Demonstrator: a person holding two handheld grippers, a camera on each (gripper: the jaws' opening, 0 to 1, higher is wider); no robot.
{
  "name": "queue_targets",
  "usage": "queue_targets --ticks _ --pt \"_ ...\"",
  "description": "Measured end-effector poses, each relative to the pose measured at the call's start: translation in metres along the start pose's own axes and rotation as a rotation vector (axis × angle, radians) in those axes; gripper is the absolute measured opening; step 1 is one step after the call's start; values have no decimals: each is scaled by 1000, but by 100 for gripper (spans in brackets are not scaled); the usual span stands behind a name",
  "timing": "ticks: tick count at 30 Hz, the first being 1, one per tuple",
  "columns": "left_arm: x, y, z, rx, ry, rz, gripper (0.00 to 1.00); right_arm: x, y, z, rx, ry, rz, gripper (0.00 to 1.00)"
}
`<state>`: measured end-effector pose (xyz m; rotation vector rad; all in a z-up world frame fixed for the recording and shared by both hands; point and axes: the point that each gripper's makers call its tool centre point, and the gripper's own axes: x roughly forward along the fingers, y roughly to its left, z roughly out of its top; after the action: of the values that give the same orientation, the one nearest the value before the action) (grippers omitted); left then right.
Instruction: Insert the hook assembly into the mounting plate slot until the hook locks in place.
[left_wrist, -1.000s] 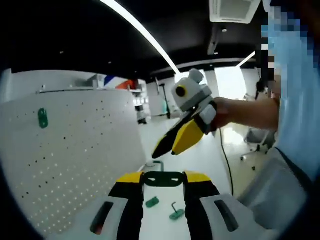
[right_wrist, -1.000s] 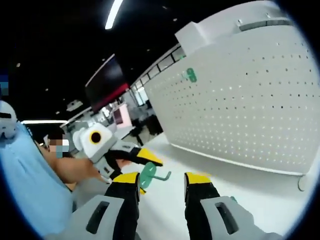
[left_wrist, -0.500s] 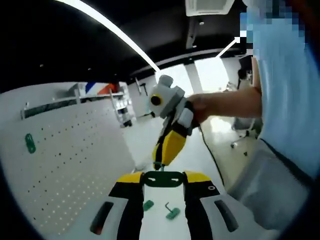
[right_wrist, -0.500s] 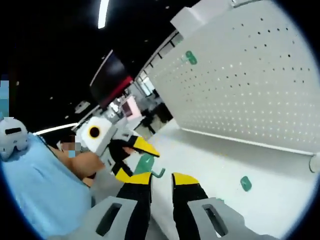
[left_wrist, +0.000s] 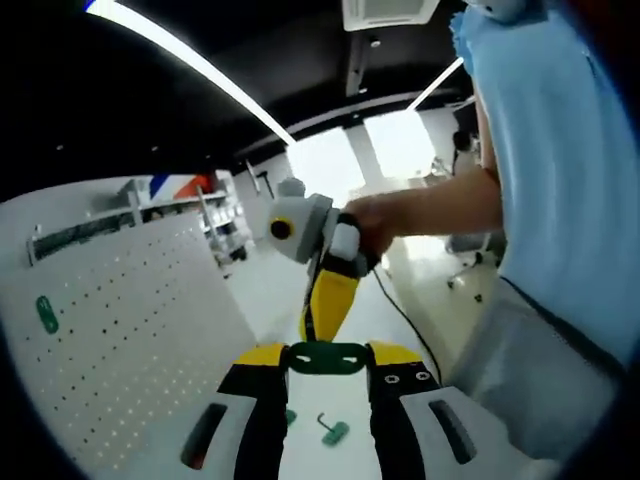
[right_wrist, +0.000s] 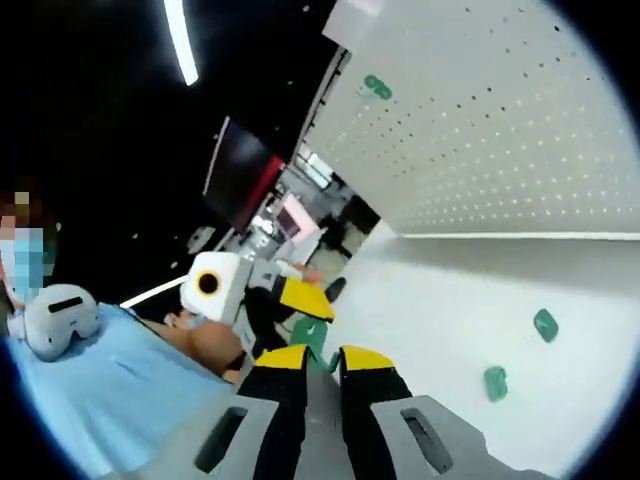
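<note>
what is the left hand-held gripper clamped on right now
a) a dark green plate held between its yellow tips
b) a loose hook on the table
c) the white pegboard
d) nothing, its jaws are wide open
a: in the left gripper view the left hand-held gripper pinches the dark green plate between its yellow tips.

Your right gripper (right_wrist: 316, 352): jaws nearly together on the green plate (right_wrist: 311, 335).
Your left gripper (right_wrist: 290, 297): 11 o'clock, touching plate.
Table (right_wrist: 430, 310): two green pieces (right_wrist: 520, 352), 3 o'clock.
</note>
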<state>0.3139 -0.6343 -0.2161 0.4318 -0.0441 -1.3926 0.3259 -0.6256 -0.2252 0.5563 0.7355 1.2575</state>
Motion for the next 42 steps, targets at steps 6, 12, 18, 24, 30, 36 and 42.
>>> queue_targets --ticks 6,12,18,24,30,36,42 --pt "1 -1 2 -5 -9 -3 31 2 3 0 53 -5 36 8" --pt "2 -4 1 3 -3 -12 31 4 6 -4 97 11 63 6" --pt "2 -6 0 8 3 -21 31 5 8 -7 118 26 78 4" --pt "3 -8 0 12 5 -24 31 5 12 -8 120 33 91 1" --pt "3 -8 1 -5 4 -18 31 5 14 -8 86 31 69 1" --pt "0 -5 4 -50 -11 -4 32 5 16 -4 20 14 51 1" --pt "-5 3 12 -113 -44 11 31 8 14 4 -142 -9 -8 1"
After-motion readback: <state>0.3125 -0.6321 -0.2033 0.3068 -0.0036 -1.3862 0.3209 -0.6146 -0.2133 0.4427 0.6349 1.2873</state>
